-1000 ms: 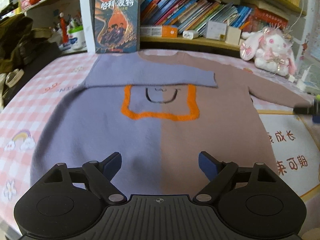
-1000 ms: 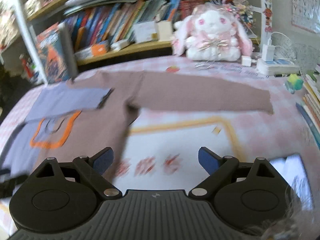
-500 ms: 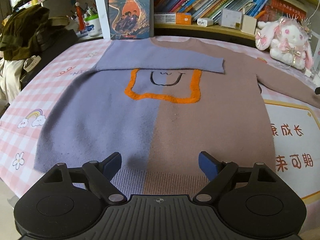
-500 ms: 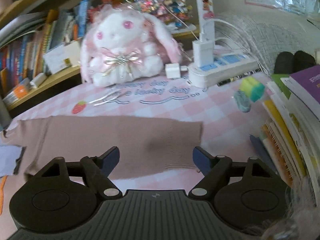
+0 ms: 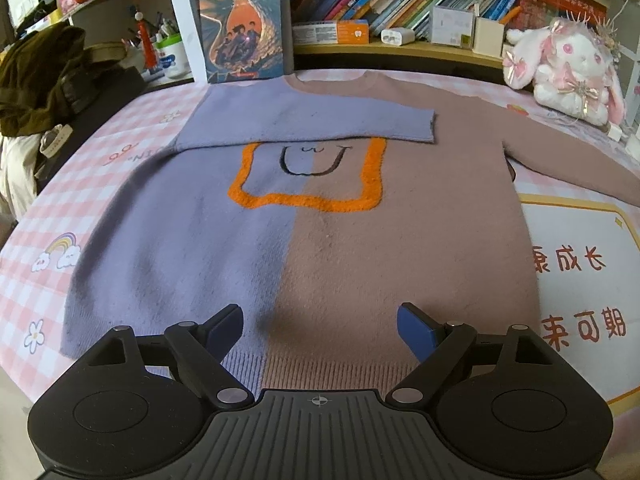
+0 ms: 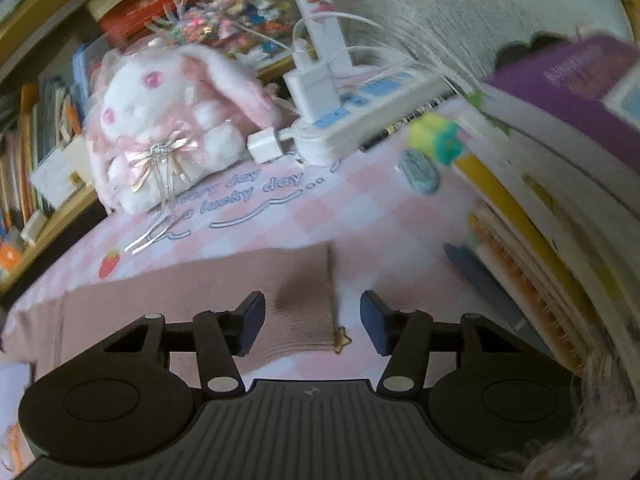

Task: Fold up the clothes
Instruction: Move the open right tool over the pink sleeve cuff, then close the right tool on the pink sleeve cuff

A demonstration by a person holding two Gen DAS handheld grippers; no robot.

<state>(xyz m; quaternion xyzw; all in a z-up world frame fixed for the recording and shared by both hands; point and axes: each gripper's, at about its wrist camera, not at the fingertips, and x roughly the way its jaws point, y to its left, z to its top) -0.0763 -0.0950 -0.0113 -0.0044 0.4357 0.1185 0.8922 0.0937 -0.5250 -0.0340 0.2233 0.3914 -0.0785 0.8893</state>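
Purple-and-brown knit sweater (image 5: 304,240) lies flat, front up, on pink checked tablecloth (image 5: 52,216). Left half purple, right half brown, w/ orange outlined square (image 5: 308,200) on the chest and a black U-shaped mark inside it. Purple sleeve (image 5: 312,120) is folded across the upper chest, cuff ending on the brown side. Brown sleeve (image 5: 568,152) lies stretched out to the right toward the table edge.

Left gripper (image 5: 320,328) hangs over the bottom hem near the colour seam, jaws wide apart, nothing between them, blue pads (image 5: 412,328) clear of the fabric.

Right gripper (image 6: 312,324) sits at the brown sleeve's cuff (image 6: 304,312); jaws apart, narrower than the left's. Cuff corner lies between the pads, left pad over the ribbing, right pad over bare cloth beside a small gold star (image 6: 342,338). Can't tell if the pads touch the knit; view is blurred.

Around: white-pink plush rabbit (image 6: 160,128) just behind the sleeve, white power strip (image 6: 360,120) w/ chargers next to it, stack of books (image 6: 560,184) at right. In the left view, a tall book (image 5: 244,20) stands upright behind the collar, bookshelf (image 5: 400,4) behind it, dark clothes pile (image 5: 40,76) far left, printed white mat (image 5: 580,280) partly under the sweater's right side.
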